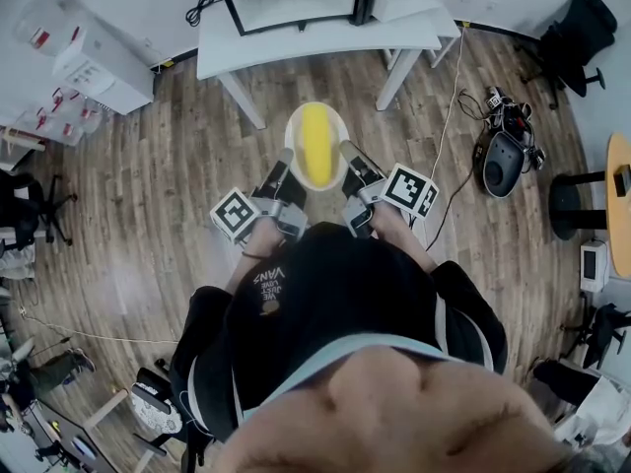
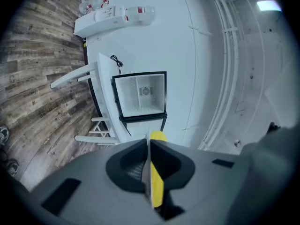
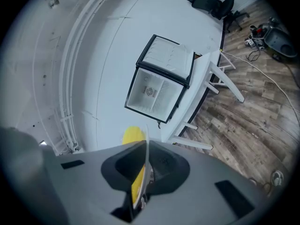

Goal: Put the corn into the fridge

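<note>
A yellow corn cob (image 1: pixel 315 144) lies on a white plate (image 1: pixel 294 126) held in the air over the wooden floor. My left gripper (image 1: pixel 287 159) is shut on the plate's left rim, and my right gripper (image 1: pixel 347 154) is shut on its right rim. In the left gripper view the plate (image 2: pixel 146 182) is a thin edge pinched between the jaws of the left gripper (image 2: pixel 149 146), with the corn (image 2: pixel 157 184) beside it. The right gripper (image 3: pixel 145 146) pinches the plate (image 3: pixel 142 172) the same way, with the corn (image 3: pixel 132 136) behind it. The small fridge (image 2: pixel 140 96) stands ahead on a white table (image 1: pixel 315 35), its door open.
The fridge (image 3: pixel 159 86) shows white shelves inside. A white cabinet (image 1: pixel 99 67) stands at the far left. On the right floor lie a grey device (image 1: pixel 505 158) and a cable. A black office chair (image 1: pixel 577 30) and an orange round table (image 1: pixel 619 200) are at the right.
</note>
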The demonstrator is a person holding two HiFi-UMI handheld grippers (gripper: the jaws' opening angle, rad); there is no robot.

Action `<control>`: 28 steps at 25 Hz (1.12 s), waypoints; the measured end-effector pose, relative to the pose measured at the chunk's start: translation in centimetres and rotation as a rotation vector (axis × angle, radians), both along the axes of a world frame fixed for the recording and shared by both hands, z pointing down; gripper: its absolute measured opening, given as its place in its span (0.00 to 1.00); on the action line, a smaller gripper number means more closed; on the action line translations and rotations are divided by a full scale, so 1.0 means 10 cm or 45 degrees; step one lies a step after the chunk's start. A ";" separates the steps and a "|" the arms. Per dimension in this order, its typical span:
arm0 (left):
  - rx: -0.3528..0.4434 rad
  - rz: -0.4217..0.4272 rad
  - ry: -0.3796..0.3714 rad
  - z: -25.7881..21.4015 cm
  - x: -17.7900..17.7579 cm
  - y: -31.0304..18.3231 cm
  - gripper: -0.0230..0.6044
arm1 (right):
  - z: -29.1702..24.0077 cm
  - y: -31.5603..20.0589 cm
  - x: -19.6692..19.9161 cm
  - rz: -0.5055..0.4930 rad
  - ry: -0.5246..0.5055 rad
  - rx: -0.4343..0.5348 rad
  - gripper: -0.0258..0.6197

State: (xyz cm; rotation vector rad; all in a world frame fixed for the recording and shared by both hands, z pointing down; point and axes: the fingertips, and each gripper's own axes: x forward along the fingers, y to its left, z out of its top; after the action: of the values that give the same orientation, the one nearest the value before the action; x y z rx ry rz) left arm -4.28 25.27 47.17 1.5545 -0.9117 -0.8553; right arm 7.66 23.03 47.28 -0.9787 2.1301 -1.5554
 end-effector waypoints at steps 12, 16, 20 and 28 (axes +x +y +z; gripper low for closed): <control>0.007 0.024 0.025 0.03 -0.27 -0.13 0.08 | 0.02 -0.10 -0.27 0.035 0.005 0.005 0.08; 0.007 0.050 0.018 0.04 -0.40 -0.18 0.08 | 0.02 -0.13 -0.38 0.060 0.004 0.011 0.08; 0.001 0.083 0.016 0.06 -0.51 -0.23 0.08 | 0.04 -0.15 -0.49 0.093 0.000 0.007 0.08; -0.006 0.150 0.019 0.12 -0.57 -0.28 0.08 | 0.07 -0.12 -0.54 0.160 0.014 0.003 0.08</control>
State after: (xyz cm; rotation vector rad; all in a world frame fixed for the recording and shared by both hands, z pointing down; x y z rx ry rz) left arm -9.98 22.45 48.38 1.5798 -0.8028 -0.7796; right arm 2.23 21.81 48.01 -1.1004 2.0348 -1.4904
